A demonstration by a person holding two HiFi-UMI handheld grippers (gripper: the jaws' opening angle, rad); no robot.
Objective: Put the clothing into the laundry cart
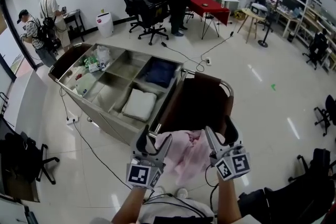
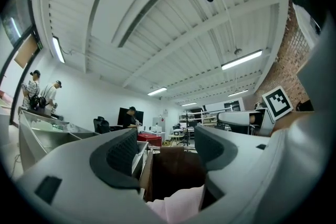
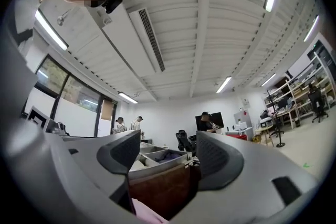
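Garment (image 1: 184, 155) pink, prob. soft, light, floppy; heaped at cart (image 1: 210, 80) near rim. L hand-held gripper (image 1: 155, 140), R hand-held gripper (image 1: 220, 136): jaws apart, nothing clamped. Grab bunched fold.

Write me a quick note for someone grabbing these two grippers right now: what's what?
Left gripper: open, gripping nothing.
Right gripper: open, gripping nothing.
The pink garment lies in the near end of the cart, just below both grippers, so that one looks done.
Probably left to do: the white folded cloth and the blue cloth, both in bins of the table.
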